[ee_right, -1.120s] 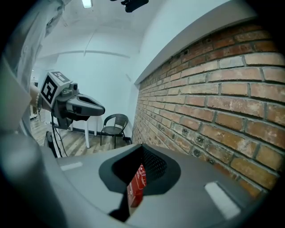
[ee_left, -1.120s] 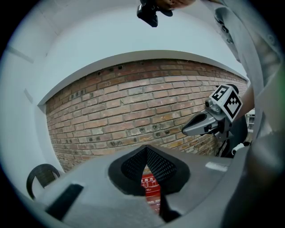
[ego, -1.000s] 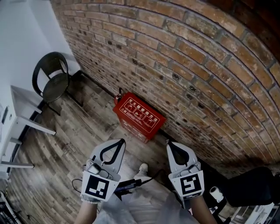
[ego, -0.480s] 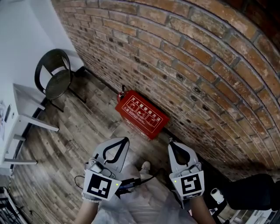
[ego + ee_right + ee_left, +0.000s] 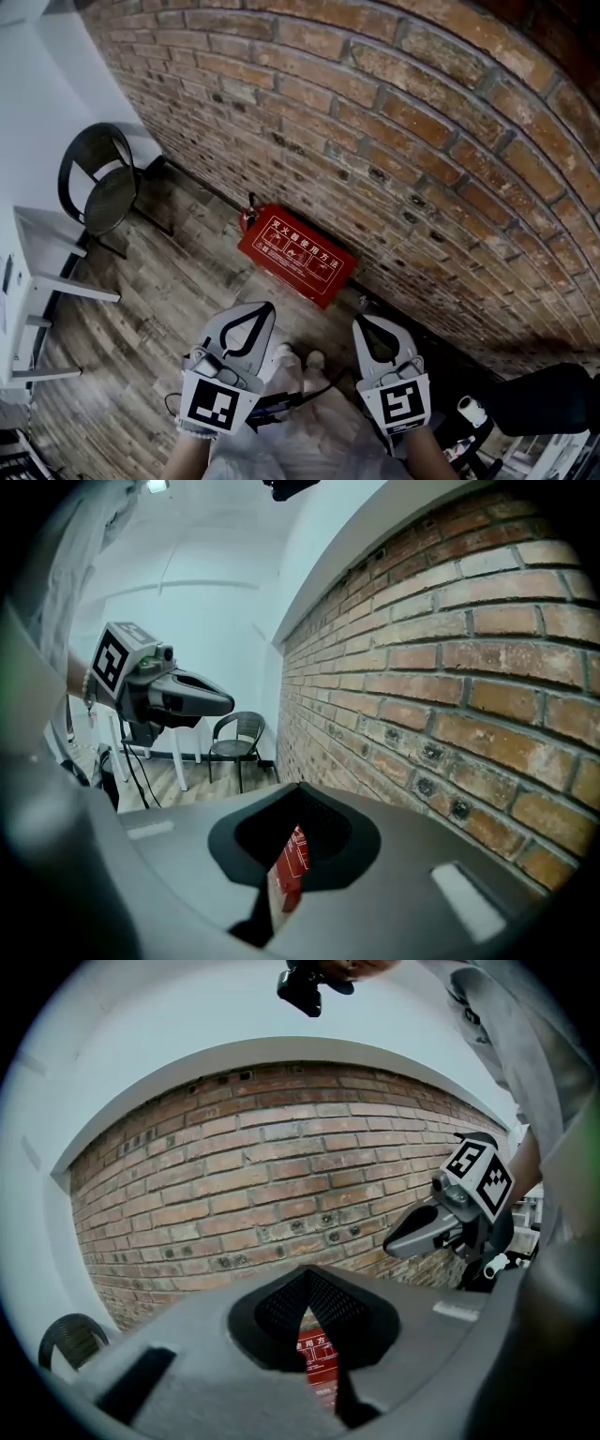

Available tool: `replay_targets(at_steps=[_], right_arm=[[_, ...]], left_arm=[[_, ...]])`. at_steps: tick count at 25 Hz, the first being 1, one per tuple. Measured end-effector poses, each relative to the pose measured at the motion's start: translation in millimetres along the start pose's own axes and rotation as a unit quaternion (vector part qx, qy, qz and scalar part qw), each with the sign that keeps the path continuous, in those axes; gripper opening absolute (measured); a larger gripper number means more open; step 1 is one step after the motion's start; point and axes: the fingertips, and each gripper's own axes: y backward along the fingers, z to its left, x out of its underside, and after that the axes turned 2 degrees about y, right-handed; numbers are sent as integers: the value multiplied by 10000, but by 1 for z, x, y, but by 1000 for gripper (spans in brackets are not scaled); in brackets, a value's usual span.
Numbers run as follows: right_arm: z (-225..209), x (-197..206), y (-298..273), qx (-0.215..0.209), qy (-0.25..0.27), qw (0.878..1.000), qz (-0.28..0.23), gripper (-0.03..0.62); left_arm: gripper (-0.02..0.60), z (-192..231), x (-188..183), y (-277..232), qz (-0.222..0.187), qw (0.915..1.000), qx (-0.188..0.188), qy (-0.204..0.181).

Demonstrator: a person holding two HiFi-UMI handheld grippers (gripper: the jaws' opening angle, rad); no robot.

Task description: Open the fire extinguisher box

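Both grippers are empty, each with its jaws brought together at the tips. The left gripper [image 5: 266, 307] and the right gripper [image 5: 358, 322] hang side by side, pointing toward the fire extinguisher box [image 5: 295, 253] and well short of it, touching nothing. Each carries a cube with a black-and-white square marker.

The red box lies on the wooden floor [image 5: 141, 309], its back against the brick wall [image 5: 422, 141], and its lid looks flat and closed. By my reading the task is barely begun: reaching the lid, catching its edge and lifting it all remain.

The lid bears a row of white Chinese characters above white pictograms, too small to read with confidence. A black chair [image 5: 98, 183] stands well to the box's left.
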Motion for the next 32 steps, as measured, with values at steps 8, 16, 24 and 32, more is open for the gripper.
replay_targets(at_steps=[8,16,24,32], right_arm=[[1,22,-21,68,-254,9994,202,6],[-6,49,-46,45,-605,9978,263,6],[-12,90,-68,6,-844,9954,450,6],[-9,144,-97,-125,-1053,9922,658,6]], left_arm=[[-2,1,25,-23,140,9994,303,23],[-2,3,58,-38,390,9984,416,22],[-2,3,92,-56,429,9983,346,190],[-2,3,149,-92,411,9981,304,358]])
